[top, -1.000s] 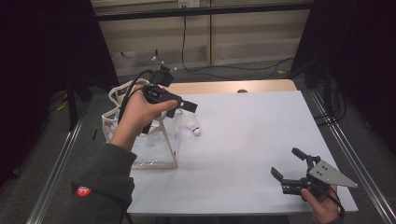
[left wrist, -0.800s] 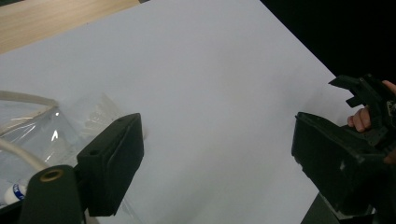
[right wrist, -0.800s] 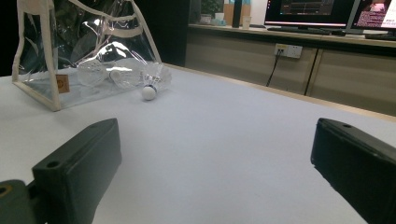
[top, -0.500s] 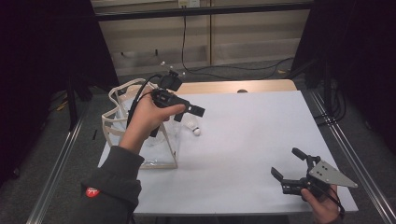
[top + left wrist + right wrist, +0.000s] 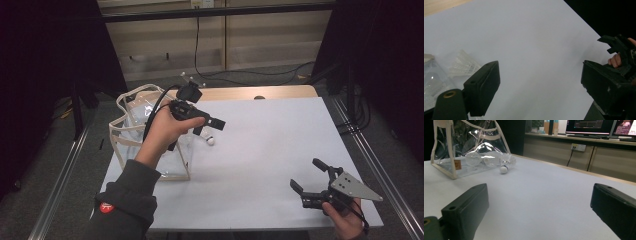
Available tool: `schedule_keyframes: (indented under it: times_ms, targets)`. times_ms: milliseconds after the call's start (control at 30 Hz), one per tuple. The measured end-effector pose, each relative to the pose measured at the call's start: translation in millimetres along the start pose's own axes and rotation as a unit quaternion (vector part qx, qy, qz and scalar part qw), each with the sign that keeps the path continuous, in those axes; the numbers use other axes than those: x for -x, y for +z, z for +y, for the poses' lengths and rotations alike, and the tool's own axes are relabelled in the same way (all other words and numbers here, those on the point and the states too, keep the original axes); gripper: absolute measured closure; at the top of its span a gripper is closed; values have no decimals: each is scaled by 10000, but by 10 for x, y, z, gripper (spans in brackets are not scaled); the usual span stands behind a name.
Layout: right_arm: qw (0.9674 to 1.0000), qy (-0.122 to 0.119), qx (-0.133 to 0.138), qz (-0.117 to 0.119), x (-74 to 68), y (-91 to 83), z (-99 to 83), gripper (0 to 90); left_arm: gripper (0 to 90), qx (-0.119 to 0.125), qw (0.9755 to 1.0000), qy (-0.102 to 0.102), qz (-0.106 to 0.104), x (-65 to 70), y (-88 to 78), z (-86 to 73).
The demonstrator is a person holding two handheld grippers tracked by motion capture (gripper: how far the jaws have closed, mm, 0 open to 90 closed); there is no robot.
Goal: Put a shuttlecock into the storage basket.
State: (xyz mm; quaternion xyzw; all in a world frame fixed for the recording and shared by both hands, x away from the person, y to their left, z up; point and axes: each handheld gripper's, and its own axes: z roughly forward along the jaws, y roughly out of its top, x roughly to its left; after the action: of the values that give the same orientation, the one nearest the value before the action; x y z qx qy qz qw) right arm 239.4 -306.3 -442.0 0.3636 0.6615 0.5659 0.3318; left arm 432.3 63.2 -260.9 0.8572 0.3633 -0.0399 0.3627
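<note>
1. Left gripper (image 5: 210,121): jaws wide apart, empty, hovering just above shuttlecock (image 5: 209,140).
2. Shuttlecock: lying on white table (image 5: 260,150), just beside clear bag (image 5: 150,145).
3. Right gripper (image 5: 307,180): jaws spread, empty, well apart from shuttlecock.

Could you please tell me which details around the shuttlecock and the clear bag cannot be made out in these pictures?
- Shuttlecock: high view, the left claw covers its feathers.
- Shuttlecock cork: left gripper view, hidden behind that claw's own jaw.
- Clear bag: right gripper view, top cut by the frame edge; contents blurred by glare.
- Bag label: too small to read.
</note>
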Motion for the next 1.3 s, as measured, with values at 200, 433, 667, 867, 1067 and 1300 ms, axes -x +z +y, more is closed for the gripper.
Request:
schedule_keyframes:
  times_ms: [200,433,667,867,1067,1300]
  targets:
    - [10000,8,-8,8,-4,-3,2,17,155,-50,10000,28,-6,14,82,-34]
    - [10000,10,-7,7,-5,-2,2,17,152,-87,9999,48,-15,30,165,-55]
    - [10000,5,-6,9,-5,-1,2,17,143,-128,9999,10,-27,38,268,-96]
    - [10000,-2,-6,7,-4,-1,2,17,142,-162,9999,7,4,54,354,-122]
    - [10000,-8,0,11,-5,-2,4,17,140,-174,9998,-20,-23,63,451,-150]
    - [10000,-10,3,11,-4,-3,4,17,136,-243,9997,-30,49,78,554,-173]
